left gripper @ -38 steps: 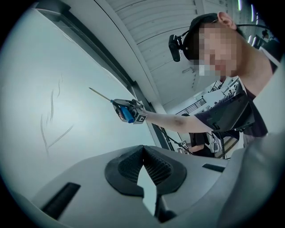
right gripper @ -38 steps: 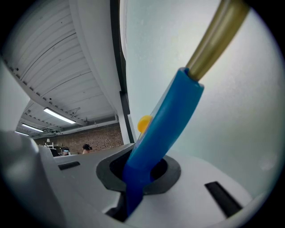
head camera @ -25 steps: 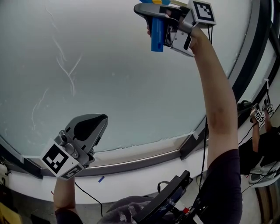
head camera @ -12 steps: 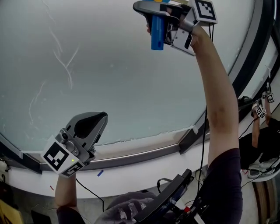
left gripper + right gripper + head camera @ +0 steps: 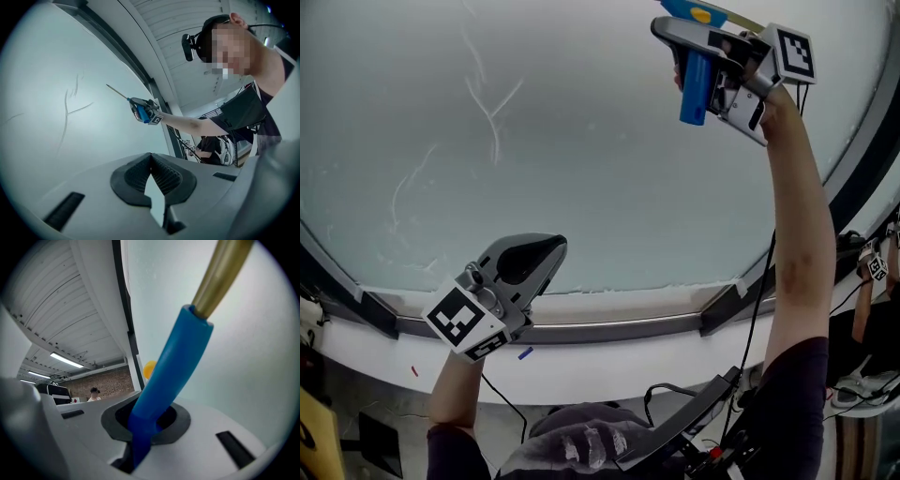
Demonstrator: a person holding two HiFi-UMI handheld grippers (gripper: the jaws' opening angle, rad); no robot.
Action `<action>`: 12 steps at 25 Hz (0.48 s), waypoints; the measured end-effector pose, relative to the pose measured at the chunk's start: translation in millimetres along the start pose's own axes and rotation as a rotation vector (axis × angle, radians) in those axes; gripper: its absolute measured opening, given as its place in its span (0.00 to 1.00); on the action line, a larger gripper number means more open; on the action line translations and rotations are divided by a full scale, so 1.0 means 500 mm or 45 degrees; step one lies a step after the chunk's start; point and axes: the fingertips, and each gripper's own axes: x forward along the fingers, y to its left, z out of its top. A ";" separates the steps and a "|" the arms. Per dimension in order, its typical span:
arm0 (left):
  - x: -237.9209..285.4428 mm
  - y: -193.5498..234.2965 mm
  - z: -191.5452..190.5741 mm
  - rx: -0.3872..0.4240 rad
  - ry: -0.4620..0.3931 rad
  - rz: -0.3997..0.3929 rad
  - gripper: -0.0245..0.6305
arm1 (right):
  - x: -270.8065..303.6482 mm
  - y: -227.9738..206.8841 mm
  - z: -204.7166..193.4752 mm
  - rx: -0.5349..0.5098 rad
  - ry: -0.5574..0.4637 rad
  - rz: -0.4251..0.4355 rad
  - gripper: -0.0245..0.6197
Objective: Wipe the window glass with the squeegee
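left gripper view: squeegee shaft (image 5: 117,92), cropped in head view; right gripper (image 5: 143,422) pinches it; left gripper (image 5: 150,159) pressed together.

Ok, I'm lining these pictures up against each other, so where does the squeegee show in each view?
Head view: squeegee at top right, blue handle pointing down.
Left gripper view: small, just left of centre, thin shaft running up-left.
Right gripper view: fills the centre, clamped in the right gripper.
Shared landmark: the dark window frame.
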 end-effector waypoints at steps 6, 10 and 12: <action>-0.003 0.015 0.031 0.006 0.005 0.002 0.04 | 0.001 0.000 0.000 0.001 -0.011 -0.010 0.08; 0.003 0.031 0.104 0.063 -0.043 -0.027 0.04 | 0.005 0.000 0.002 -0.004 -0.010 -0.023 0.08; 0.007 0.032 0.137 0.075 -0.048 -0.022 0.04 | 0.004 0.001 0.003 0.012 -0.020 -0.015 0.08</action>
